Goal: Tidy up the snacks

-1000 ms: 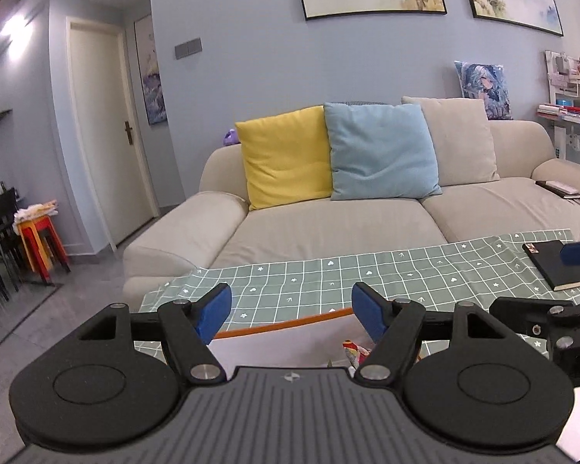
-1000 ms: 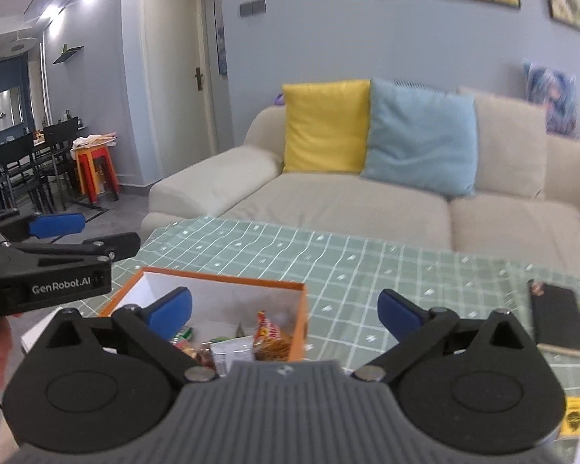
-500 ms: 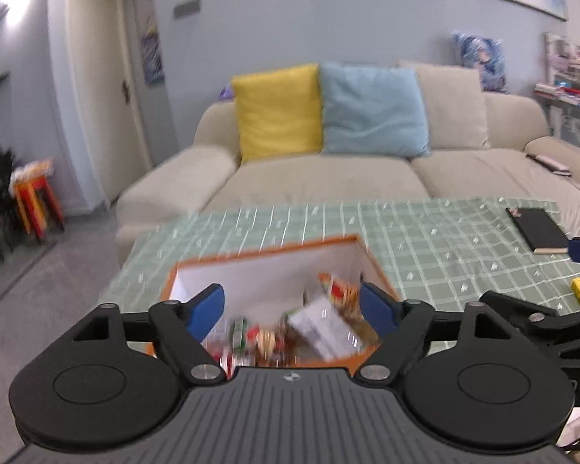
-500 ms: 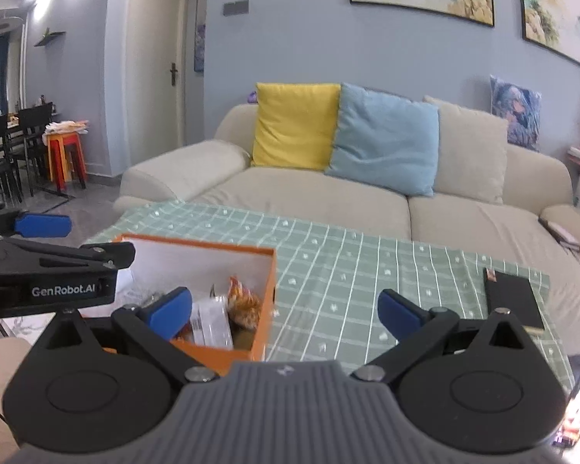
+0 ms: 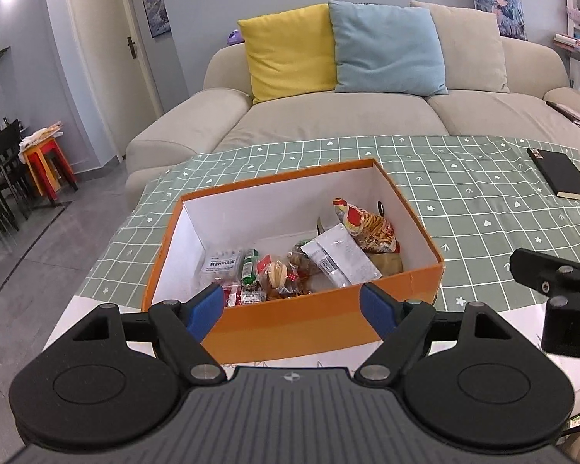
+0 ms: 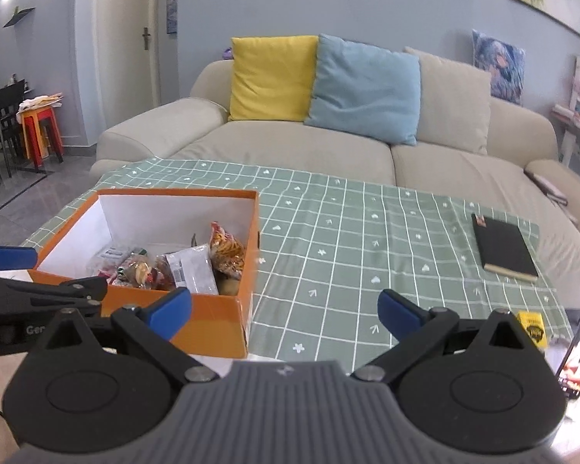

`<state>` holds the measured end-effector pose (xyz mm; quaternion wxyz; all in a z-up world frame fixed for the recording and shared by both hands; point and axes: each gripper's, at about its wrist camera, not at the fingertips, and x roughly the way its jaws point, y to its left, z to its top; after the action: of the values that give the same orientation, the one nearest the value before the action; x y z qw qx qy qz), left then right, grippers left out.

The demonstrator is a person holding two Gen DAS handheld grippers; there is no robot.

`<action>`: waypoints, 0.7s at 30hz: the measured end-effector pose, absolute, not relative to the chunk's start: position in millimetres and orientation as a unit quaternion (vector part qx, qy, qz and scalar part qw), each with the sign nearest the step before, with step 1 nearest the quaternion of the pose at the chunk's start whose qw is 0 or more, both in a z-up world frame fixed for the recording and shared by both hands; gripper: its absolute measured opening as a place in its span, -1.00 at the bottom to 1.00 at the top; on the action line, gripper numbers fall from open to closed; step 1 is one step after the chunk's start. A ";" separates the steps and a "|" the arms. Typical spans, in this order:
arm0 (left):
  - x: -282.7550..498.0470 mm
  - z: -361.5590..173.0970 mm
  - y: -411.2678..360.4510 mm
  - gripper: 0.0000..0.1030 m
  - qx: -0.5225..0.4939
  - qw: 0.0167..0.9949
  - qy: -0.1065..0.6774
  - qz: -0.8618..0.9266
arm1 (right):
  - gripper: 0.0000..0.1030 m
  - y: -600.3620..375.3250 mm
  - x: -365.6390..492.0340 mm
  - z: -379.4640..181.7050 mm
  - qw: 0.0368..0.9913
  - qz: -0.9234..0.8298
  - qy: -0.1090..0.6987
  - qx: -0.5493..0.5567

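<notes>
The left gripper (image 5: 292,307) has its two blue fingers (image 5: 205,306) spread wide apart, and they have just been opening more. Nothing is between them — they hold nothing. Just past the fingers sits an orange box (image 5: 321,321) with white walls inside. Its near wall fills the gap between the two fingers. In the box lie the snacks (image 5: 290,266): small clear packs near the left finger, a white pack (image 5: 340,259) in the middle, and a red and yellow bag (image 5: 367,228) leaning in the far right corner.

The right gripper (image 6: 284,311) is wide open too — empty, with only the green checked cloth (image 6: 348,255) between its fingers. The box (image 6: 208,317) is just past its left finger. A black book (image 6: 504,249) lies far beyond the right finger, and a small yellow pack (image 6: 533,328) lies on the cloth near that finger.
</notes>
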<state>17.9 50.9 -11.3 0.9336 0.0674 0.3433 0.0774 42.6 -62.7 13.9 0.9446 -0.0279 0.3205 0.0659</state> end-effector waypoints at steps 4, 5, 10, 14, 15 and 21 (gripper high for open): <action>19.0 -11.0 50.6 0.82 0.065 0.934 0.344 0.077 | 0.93 -64.9 44.2 13.4 0.944 0.061 0.324 -0.022; 19.7 -11.0 50.1 0.82 0.067 0.934 0.344 0.076 | 0.93 -65.5 44.5 13.2 0.943 0.061 0.325 -0.021; 20.0 -11.1 49.3 0.82 0.069 0.933 0.346 0.076 | 0.93 -66.0 44.9 13.5 0.943 0.061 0.326 -0.020; 20.9 -10.9 49.1 0.82 0.070 0.933 0.346 0.076 | 0.93 -66.2 45.2 13.9 0.943 0.061 0.326 -0.021; 20.5 -10.8 48.9 0.82 0.070 0.933 0.346 0.076 | 0.93 -66.2 45.2 13.9 0.943 0.061 0.326 -0.021; 21.8 -10.8 48.9 0.82 0.070 0.932 0.347 0.074 | 0.93 -66.2 45.1 14.5 0.943 0.062 0.325 -0.022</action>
<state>21.8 48.9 -10.8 0.9324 0.0702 0.3466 0.0742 45.1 -66.2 14.5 0.9433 -0.0221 0.3254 0.0619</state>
